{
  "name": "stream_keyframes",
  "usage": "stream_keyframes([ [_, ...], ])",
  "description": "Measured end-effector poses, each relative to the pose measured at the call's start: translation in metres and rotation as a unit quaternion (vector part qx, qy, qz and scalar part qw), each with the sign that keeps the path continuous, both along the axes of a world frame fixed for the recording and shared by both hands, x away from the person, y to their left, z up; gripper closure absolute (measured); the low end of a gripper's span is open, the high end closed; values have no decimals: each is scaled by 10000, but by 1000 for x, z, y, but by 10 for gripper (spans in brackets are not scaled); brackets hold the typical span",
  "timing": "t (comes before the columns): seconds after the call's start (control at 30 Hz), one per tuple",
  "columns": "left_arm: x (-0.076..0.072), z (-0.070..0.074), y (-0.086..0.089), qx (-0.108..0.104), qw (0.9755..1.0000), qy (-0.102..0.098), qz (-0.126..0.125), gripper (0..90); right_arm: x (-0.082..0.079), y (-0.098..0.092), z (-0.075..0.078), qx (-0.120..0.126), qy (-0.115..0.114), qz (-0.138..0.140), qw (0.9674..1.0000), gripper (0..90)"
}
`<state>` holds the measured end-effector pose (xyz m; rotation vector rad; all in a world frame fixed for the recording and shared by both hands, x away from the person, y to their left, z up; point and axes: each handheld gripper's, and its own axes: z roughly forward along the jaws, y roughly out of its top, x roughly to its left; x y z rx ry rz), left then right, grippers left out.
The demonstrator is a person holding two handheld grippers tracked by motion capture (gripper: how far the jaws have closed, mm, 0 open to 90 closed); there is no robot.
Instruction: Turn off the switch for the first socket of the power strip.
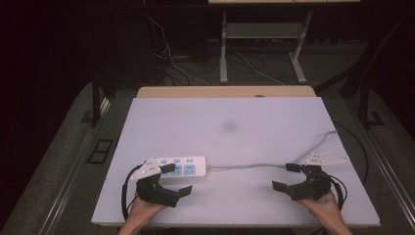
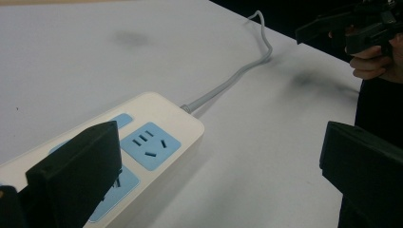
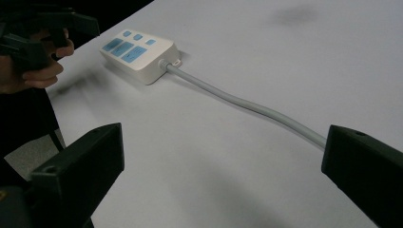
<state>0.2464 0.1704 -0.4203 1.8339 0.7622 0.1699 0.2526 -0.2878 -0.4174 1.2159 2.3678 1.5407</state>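
Note:
A white power strip (image 1: 183,167) with blue sockets lies at the table's front left; its grey cable (image 1: 244,166) runs right and off the right edge. My left gripper (image 1: 178,179) is open at the strip's near side, one jaw over the strip's end and nothing between the jaws. In the left gripper view the strip (image 2: 157,137) lies under the left jaw and the gripper (image 2: 214,190) stands wide. My right gripper (image 1: 285,176) is open at the front right, close to the cable. In the right gripper view the cable (image 3: 237,99) passes behind the right jaw of the gripper (image 3: 223,175), untouched.
A faint dark smudge (image 1: 229,126) marks the white table top (image 1: 220,112). Beyond the far wooden edge (image 1: 225,91) stand desk legs (image 1: 223,49) and loose floor cables. The other hand's gripper (image 2: 342,23) shows far off in the left gripper view.

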Motion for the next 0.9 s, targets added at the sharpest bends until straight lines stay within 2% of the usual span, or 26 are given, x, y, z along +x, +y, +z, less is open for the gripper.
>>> stream_keyframes([
  [0.53, 1, 0, 0, -17, 9999, 81, -62, 0, -2, -2, -3, -65, 83, 60, 9999, 2],
  [0.9, -1, 2, -1, 133, 9998, 118, -129, 0, -2, -2, -4, -103, 93, 67, 9999, 1],
])
